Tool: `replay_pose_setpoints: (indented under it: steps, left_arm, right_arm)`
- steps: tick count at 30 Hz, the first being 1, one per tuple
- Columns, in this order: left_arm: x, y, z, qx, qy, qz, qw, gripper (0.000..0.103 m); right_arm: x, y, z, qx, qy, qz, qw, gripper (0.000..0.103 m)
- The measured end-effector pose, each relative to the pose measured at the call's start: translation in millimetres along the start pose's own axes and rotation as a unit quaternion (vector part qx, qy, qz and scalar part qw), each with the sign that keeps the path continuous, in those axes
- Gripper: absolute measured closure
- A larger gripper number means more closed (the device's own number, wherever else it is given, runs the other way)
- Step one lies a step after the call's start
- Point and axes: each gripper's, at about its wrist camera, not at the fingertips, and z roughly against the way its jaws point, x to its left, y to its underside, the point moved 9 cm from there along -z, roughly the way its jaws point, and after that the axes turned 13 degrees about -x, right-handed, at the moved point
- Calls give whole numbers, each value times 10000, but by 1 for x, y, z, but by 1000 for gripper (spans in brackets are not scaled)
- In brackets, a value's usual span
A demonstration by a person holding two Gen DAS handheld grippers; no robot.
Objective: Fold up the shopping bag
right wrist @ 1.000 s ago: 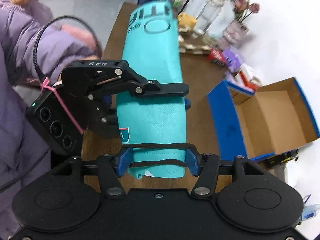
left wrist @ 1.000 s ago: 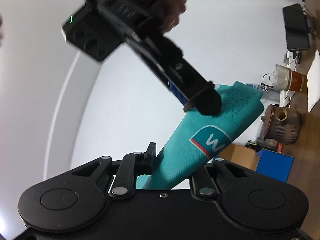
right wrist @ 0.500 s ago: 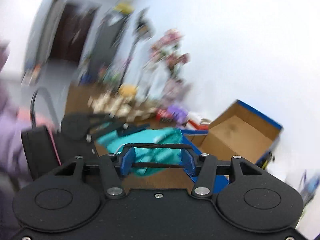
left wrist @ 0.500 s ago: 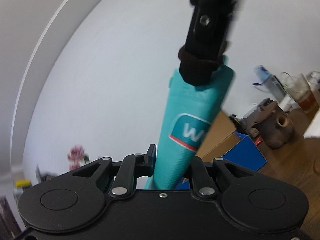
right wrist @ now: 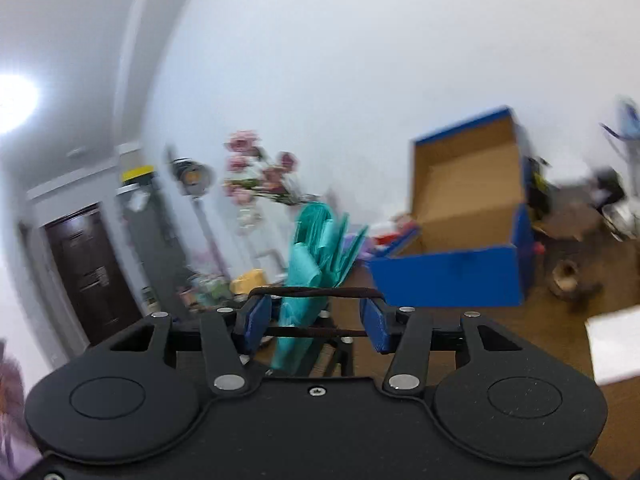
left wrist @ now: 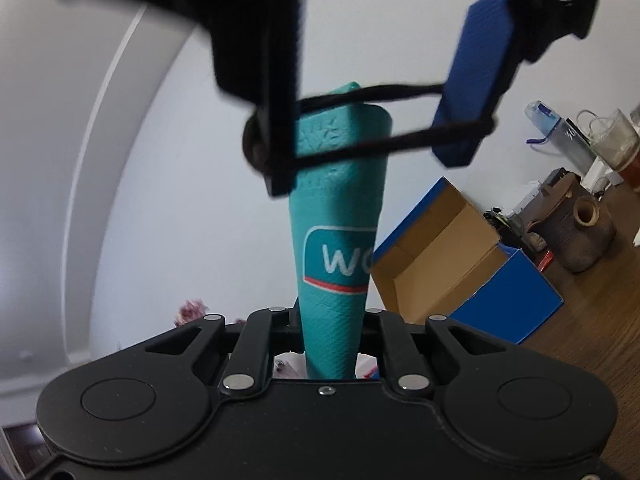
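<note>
The left gripper (left wrist: 330, 344) clamps the folded bag (left wrist: 338, 240) upright; the right gripper (right wrist: 316, 322), half-wide with an elastic band (right wrist: 316, 292) stretched across its pads, straddles the bag's 12 o'clock end without pressing it, so the next move is judged to slide the band down.

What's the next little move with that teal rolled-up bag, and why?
Probably slide the right tool further down over the teal bag. The left tool clamps the roll's lower end, and the right tool's blue pads stand clear of it with a black elastic band stretched across, seemingly ready to bind it.

The left tool (left wrist: 330, 336) is hiding the shopping bag's (left wrist: 338, 240) lower end; motion blur is smearing the flowers (right wrist: 256, 172); the frame edge is cropping the right tool (left wrist: 372, 120).
</note>
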Motion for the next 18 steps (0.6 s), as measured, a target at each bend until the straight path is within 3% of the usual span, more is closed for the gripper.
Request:
replay_pose_setpoints:
  steps: [4, 7, 14, 18]
  left_arm:
    - [-9, -1, 7, -256, -34, -353, 9990, 89]
    - [-14, -1, 14, -438, 158, -557, 9974, 90]
    - [-19, -1, 23, -742, 460, -724, 9935, 95]
    - [-19, -5, 32, -1312, 525, -1036, 9845, 95]
  right_arm:
    - [-9, -2, 1, -361, 284, -208, 9987, 50]
    - [-15, -1, -2, -474, 466, -102, 9977, 50]
    - [-23, -1, 2, -613, 521, -283, 9964, 50]
    - [-22, -5, 8, -486, 500, -286, 9972, 50]
